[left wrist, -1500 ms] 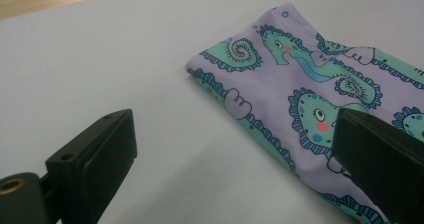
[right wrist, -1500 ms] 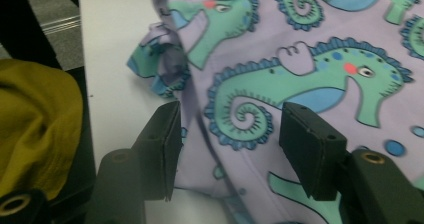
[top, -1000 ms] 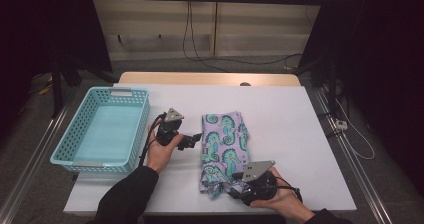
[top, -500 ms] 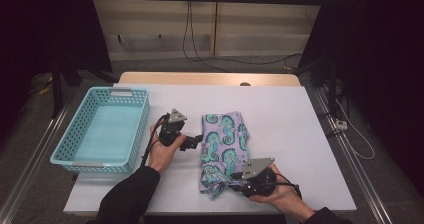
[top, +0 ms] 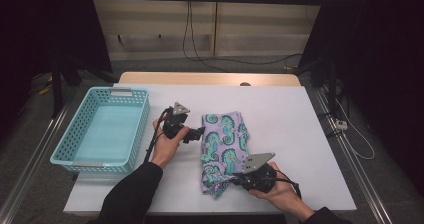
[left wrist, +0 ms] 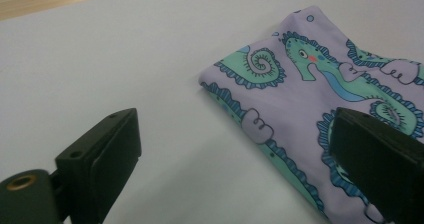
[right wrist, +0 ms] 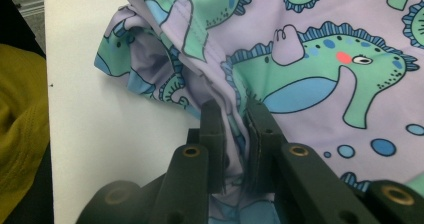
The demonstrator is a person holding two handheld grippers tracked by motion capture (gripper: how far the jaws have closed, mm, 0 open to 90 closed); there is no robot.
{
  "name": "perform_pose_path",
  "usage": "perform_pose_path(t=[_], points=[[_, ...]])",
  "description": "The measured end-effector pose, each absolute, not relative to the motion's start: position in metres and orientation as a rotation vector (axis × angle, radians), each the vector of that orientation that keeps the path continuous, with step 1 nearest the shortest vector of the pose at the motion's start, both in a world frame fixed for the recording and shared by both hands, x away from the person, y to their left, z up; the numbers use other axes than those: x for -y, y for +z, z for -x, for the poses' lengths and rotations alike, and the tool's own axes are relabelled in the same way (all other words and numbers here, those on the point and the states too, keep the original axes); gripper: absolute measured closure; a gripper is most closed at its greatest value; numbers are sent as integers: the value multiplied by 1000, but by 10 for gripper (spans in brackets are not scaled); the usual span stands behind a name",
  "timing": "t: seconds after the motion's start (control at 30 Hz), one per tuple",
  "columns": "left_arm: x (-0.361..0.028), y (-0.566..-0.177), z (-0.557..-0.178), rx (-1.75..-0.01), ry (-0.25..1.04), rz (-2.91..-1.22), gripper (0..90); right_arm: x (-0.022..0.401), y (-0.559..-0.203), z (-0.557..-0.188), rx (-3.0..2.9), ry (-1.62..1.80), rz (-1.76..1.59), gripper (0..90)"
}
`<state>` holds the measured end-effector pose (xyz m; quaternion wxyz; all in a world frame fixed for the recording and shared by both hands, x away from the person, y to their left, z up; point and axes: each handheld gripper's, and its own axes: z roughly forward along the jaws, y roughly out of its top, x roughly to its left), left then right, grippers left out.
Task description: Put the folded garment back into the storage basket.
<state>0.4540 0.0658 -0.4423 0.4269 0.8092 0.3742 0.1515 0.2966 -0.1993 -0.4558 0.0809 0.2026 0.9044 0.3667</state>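
Now the right gripper (top: 235, 180) is down at the near edge of the table (top: 300, 114), and its jaws have just been closing — in the right gripper view they are pinched on a raised fold of the seahorse-print cloth (right wrist: 310, 59), with the fabric squeezed up between the two black pads (right wrist: 212, 129). That's a firm clamp on the cloth's near end, where the material bunches and wrinkles to one side of the grip.

The cloth (top: 224, 146) itself — lilac with green and blue seahorses — lies roughly in the middle of the white table, folded into a long strip that runs from the centre toward the near edge. Its far end lies flat; its near end is rumpled around the right gripper.

Over on the other side, the left gripper (top: 198, 134) hangs just beside the cloth's far left edge. In the left gripper view its jaws stand wide apart — one pad (left wrist: 107, 159) over bare table, the other over the cloth's printed surface (left wrist: 300, 79) — and nothing is pressed between them, so it is released. Whether it touches the fabric, I cannot tell.

A light blue basket (top: 134, 95) sits by the table's left edge, well apart from the cloth, with the left hand (top: 167, 146) between them.
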Motion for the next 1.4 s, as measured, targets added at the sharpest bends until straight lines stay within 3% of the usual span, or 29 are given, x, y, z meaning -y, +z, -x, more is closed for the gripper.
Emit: perform_pose_path(t=[0.2,0.5,0.7,0.97,1.1,1.2,1.4], points=[[-54,-444,-474,-982,361,-2019,91,200,-456,-297,-2706,1103,-614,806],[-41,-457,-494,-1064,300,-2061,248,200,-456,-297,-2706,1110,-615,806],[-36,-465,-495,-1069,262,-2065,353,200,-456,-297,-2706,1102,-601,805],[-32,-466,-493,-1069,268,-2062,394,200,-456,-297,-2707,1102,-604,805],[-29,-466,-492,-1051,249,-2054,462,200,-456,-297,-2706,1099,-601,804],[-25,-465,-489,-1035,234,-2075,574,200,-456,-297,-2706,1106,-611,804],[-25,-466,-490,-1062,214,-2054,623,200,-456,-297,-2708,1120,-628,804]])
